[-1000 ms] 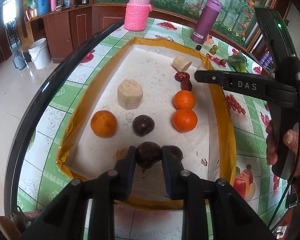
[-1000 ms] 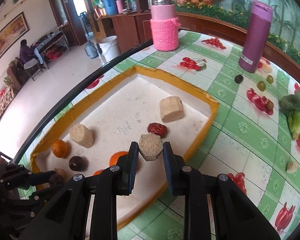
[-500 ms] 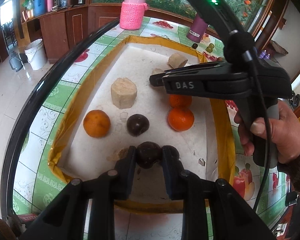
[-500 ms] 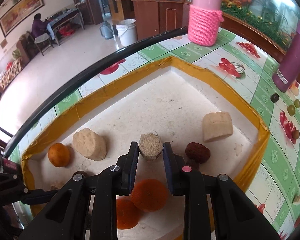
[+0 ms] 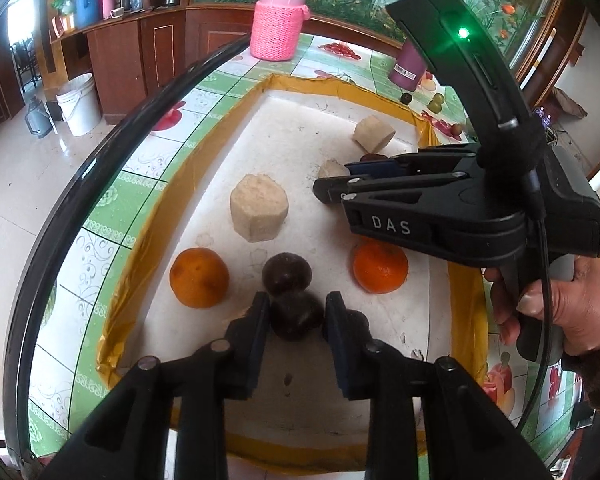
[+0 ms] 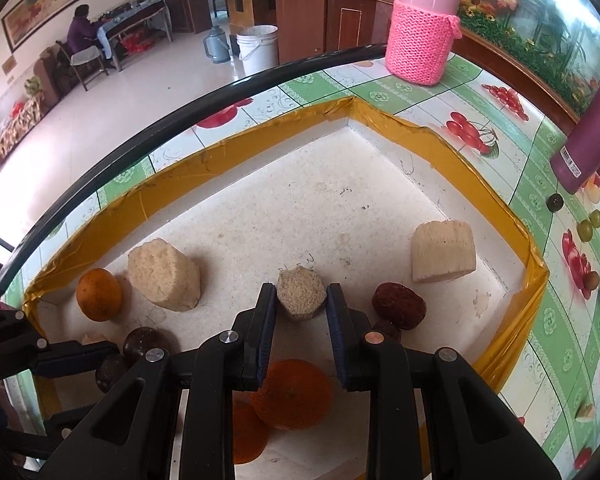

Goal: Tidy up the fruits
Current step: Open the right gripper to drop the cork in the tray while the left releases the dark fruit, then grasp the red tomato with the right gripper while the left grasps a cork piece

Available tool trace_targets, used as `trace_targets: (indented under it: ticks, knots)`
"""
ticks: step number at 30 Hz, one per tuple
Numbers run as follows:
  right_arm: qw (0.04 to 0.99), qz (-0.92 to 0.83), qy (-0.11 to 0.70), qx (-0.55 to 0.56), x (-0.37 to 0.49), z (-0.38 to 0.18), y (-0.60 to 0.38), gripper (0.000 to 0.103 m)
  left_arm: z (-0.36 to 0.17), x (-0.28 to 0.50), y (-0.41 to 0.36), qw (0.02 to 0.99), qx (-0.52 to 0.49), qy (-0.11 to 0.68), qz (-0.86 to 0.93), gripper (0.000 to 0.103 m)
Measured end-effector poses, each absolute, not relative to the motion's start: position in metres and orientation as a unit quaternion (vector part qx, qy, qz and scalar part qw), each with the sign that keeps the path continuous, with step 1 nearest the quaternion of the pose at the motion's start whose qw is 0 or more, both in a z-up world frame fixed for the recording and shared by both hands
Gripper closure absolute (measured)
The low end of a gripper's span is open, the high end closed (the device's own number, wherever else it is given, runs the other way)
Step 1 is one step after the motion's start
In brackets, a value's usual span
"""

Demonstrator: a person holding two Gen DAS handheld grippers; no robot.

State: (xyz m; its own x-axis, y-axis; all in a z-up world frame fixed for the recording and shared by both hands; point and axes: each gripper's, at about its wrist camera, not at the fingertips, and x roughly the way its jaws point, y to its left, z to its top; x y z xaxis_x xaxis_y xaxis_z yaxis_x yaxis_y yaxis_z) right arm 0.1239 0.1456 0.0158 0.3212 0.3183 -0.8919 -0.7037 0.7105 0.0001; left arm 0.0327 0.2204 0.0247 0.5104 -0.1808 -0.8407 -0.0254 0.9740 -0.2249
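left wrist view: the yellow-rimmed white tray (image 5: pixel 462 320) holds all the fruit. the right gripper (image 6: pixel 301 316), now reaching in from 3 o'clock, is easing apart around a small tan hexagonal chunk (image 6: pixel 301 294), flat face up. the left gripper (image 5: pixel 296 322) is likewise opening around a round dark plum (image 5: pixel 296 318), another plum (image 5: pixel 286 273) touching at 12 o'clock.
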Motion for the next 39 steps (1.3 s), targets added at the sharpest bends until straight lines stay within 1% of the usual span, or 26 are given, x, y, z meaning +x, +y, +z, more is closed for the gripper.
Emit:
trace_targets:
  ticks: [2,3,8,16,17,20,22,24,26,28,29,30,32,35,36,39]
  knots:
    - [0.788,0.322,0.484,-0.202,0.123,0.016,0.145,0.073,0.025,0.031,0.221,0.862,-0.11,0.492,-0.048,0.064]
    - [0.788,0.321,0.484,-0.203,0.122,0.016,0.144,0.073,0.025,0.03,0.221,0.862,-0.109,0.492,-0.047,0.061]
    - [0.791,0.312,0.484,-0.207,0.117,0.019,0.141,0.073,0.025,0.026,0.22,0.862,-0.109,0.492,-0.043,0.055]
    - [0.804,0.306,0.473,-0.193,0.101,0.038,0.128,0.07,0.031,0.013,0.222,0.866,-0.105,0.487,-0.033,0.055]
    - [0.805,0.304,0.472,-0.19,0.098,0.04,0.125,0.07,0.033,0.011,0.221,0.868,-0.102,0.485,-0.03,0.054]
    - [0.811,0.3,0.47,-0.175,0.09,0.048,0.112,0.069,0.039,0.006,0.22,0.873,-0.096,0.478,-0.023,0.045]
    - [0.816,0.295,0.469,-0.163,0.085,0.052,0.1,0.067,0.044,0.003,0.218,0.876,-0.093,0.473,-0.021,0.043]
    - [0.821,0.291,0.469,-0.147,0.079,0.057,0.086,0.064,0.047,0.001,0.215,0.878,-0.09,0.47,-0.021,0.038]
    - [0.826,0.289,0.466,-0.131,0.072,0.062,0.071,0.063,0.051,-0.002,0.21,0.881,-0.083,0.465,-0.017,0.035]
    - [0.832,0.28,0.462,-0.122,0.063,0.066,0.056,0.054,0.055,-0.004,0.205,0.884,-0.075,0.462,-0.017,0.032]
    - [0.836,0.275,0.46,-0.117,0.058,0.068,0.047,0.046,0.057,-0.004,0.201,0.885,-0.07,0.46,-0.014,0.029]
    - [0.839,0.271,0.458,-0.111,0.054,0.069,0.039,0.041,0.059,-0.005,0.197,0.887,-0.066,0.458,-0.013,0.026]
    - [0.843,0.262,0.46,-0.094,0.046,0.069,0.019,0.036,0.063,-0.007,0.188,0.891,-0.059,0.451,-0.012,0.024]
    - [0.847,0.242,0.469,-0.067,0.039,0.064,-0.012,0.035,0.07,-0.005,0.171,0.895,-0.046,0.443,-0.019,0.018]
    - [0.847,0.235,0.473,-0.058,0.038,0.061,-0.023,0.035,0.072,-0.005,0.164,0.897,-0.041,0.44,-0.021,0.013]
    - [0.851,0.209,0.48,-0.034,0.029,0.056,-0.056,0.035,0.078,-0.004,0.14,0.902,-0.022,0.429,-0.03,0.008]
